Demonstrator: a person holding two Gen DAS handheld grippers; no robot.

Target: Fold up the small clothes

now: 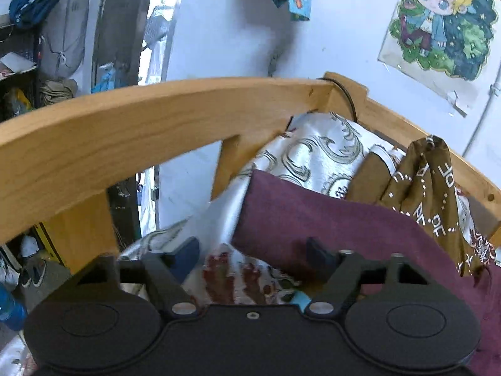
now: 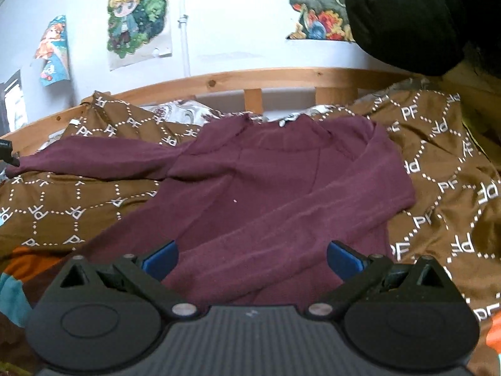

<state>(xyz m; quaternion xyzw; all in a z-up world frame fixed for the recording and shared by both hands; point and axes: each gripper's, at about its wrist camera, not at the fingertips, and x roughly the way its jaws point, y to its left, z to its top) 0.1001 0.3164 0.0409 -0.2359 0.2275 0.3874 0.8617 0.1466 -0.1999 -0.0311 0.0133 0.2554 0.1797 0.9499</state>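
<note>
A maroon long-sleeved top (image 2: 266, 181) lies spread on the bed, collar toward the far rail. One sleeve (image 2: 94, 159) reaches out to the left, and the other lies folded slantwise across the body. My right gripper (image 2: 250, 258) hovers open over the top's near hem, with nothing between its blue pads (image 2: 159, 258). In the left wrist view, the outstretched maroon sleeve (image 1: 328, 225) runs up to my left gripper (image 1: 252, 258). Its jaws stand apart, the right finger (image 1: 319, 255) is over the sleeve's end, and neither pad presses on the cloth.
A brown bedcover (image 2: 438, 172) printed with white letters lies under the top. A white patterned sheet (image 1: 319, 153) bunches at the bed's corner. The wooden bed rail (image 1: 141, 119) curves close ahead of the left gripper. A dark bulky shape (image 2: 407, 15) hangs at the upper right. Cluttered shelves (image 1: 18, 72) stand beyond the bed.
</note>
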